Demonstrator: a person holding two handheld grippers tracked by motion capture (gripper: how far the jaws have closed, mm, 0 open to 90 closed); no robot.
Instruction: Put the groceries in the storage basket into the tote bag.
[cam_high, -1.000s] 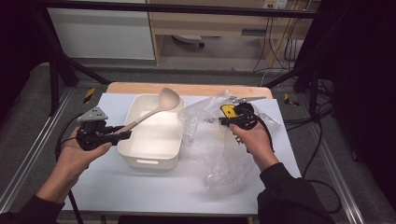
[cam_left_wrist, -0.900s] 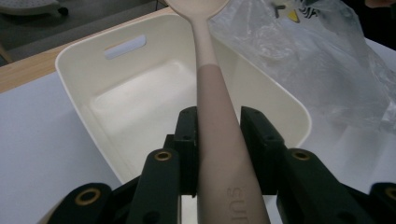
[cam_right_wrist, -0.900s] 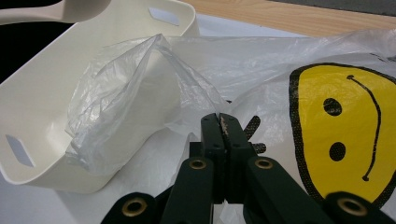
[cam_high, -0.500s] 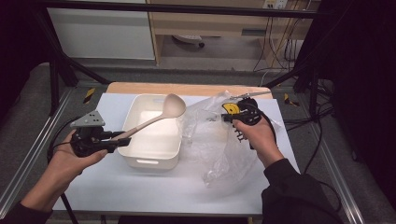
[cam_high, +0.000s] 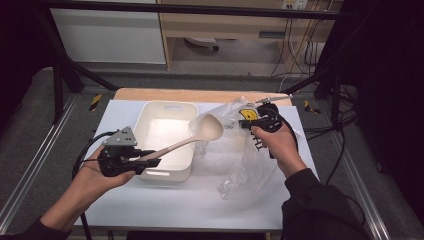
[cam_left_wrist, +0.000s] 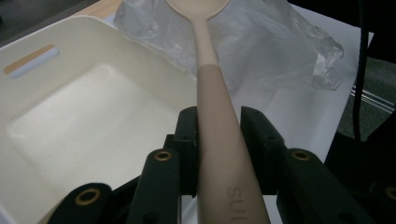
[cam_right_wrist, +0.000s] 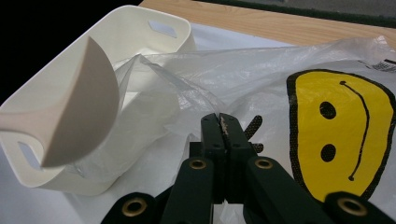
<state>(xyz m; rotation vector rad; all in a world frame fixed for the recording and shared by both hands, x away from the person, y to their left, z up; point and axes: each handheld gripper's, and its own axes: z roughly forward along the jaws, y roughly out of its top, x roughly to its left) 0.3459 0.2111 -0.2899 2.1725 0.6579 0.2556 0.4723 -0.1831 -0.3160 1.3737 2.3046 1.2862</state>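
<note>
Left claw (cam_high: 150, 159), lower left of the high view: jaws clamped on the handle of the beige ladle (cam_high: 200, 134). In the left gripper view the handle runs up between the two jaws, pressed on both sides. Ladle angles up and to the right; its bowl sits mid-frame, over the right rim of the white tub (cam_high: 165, 170) and at the edge of the plastic bag (cam_high: 250, 165).

Right claw (cam_high: 243, 124), upper right of centre in the high view: jaws together, pinching the clear film of the bag. In the right gripper view the two jaws meet with no gap, with film bunched around the tips. The yellow smiley print (cam_right_wrist: 343, 130) sits to the right of the jaws there, and the ladle bowl is at left in front of the tub.

Tub and bag both rest on the white counter (cam_high: 165, 205), bag right of the tub.
</note>
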